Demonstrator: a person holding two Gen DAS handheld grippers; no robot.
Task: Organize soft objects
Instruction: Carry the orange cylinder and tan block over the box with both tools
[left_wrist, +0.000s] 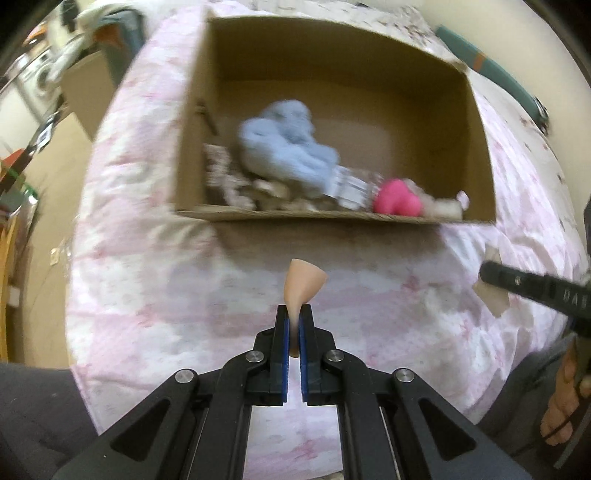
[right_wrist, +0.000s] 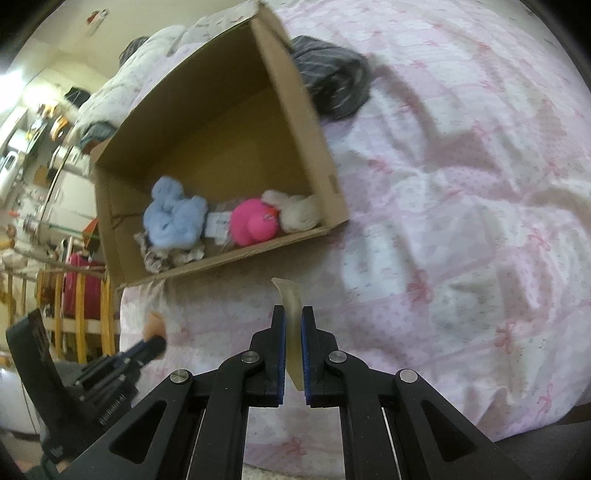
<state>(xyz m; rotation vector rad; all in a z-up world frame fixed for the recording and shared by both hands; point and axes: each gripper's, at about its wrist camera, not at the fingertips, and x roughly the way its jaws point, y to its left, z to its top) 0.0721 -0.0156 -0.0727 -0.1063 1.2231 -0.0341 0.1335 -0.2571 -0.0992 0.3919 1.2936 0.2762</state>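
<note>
brown cardboard box; pale blue plush; hot pink toy; pink-white bow-print bedspread.

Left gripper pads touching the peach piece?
Touching. Left wrist view: the left gripper is shut on the peach piece, both pads pressed against it.

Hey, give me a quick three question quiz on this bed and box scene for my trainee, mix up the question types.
1. True or false: the cardboard box is empty.
2. What does the left gripper hold? A) pink toy B) peach soft piece C) nothing
3. Fill in: the right gripper is shut on a ____ soft piece.

Key:
1. False; a blue plush and pink toy lie inside.
2. B, the peach soft piece.
3. Cream; the cream soft piece.
</note>
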